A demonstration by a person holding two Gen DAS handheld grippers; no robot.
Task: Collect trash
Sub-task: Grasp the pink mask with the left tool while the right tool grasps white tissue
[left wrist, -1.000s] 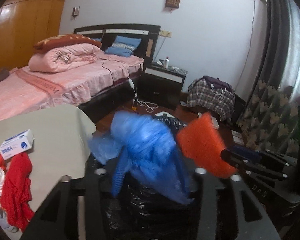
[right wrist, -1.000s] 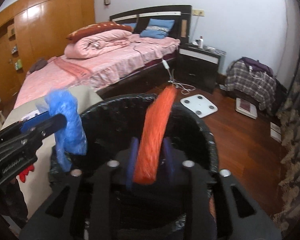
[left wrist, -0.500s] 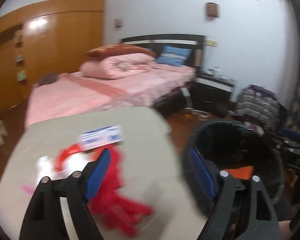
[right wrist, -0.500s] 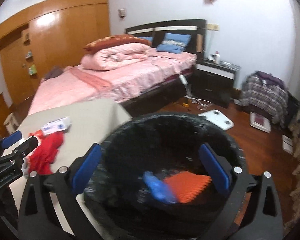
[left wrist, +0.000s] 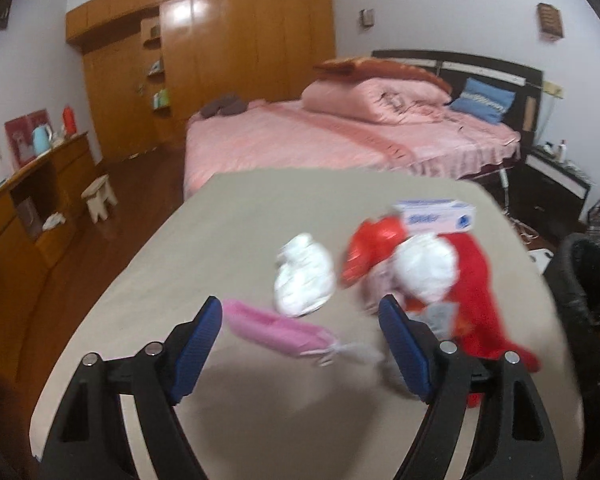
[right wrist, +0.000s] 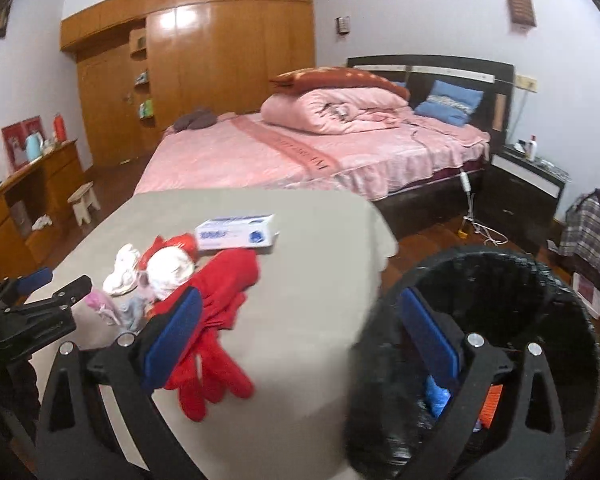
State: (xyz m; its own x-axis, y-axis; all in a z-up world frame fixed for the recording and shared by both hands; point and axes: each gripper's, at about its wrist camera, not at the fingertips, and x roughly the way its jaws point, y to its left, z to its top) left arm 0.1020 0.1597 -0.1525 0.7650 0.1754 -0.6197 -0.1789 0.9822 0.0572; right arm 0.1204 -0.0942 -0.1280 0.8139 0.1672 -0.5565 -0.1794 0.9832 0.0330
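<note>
Trash lies in a loose cluster on the beige table (left wrist: 260,220): a pink wrapper (left wrist: 276,330) nearest the left gripper (left wrist: 300,344), a white crumpled wad (left wrist: 304,276), a red foil bag (left wrist: 370,246), a second white wad (left wrist: 426,268), a red glove (right wrist: 220,304) and a white box (right wrist: 236,234). Both grippers are spread wide and hold nothing; the right gripper (right wrist: 300,340) hangs between the table edge and the black bin (right wrist: 540,276), where blue and orange scraps already sit. The pink wrapper looks light, limp and likely slippery, so pinching its bunched middle seems safest. The wads should crush easily under any grip.
</note>
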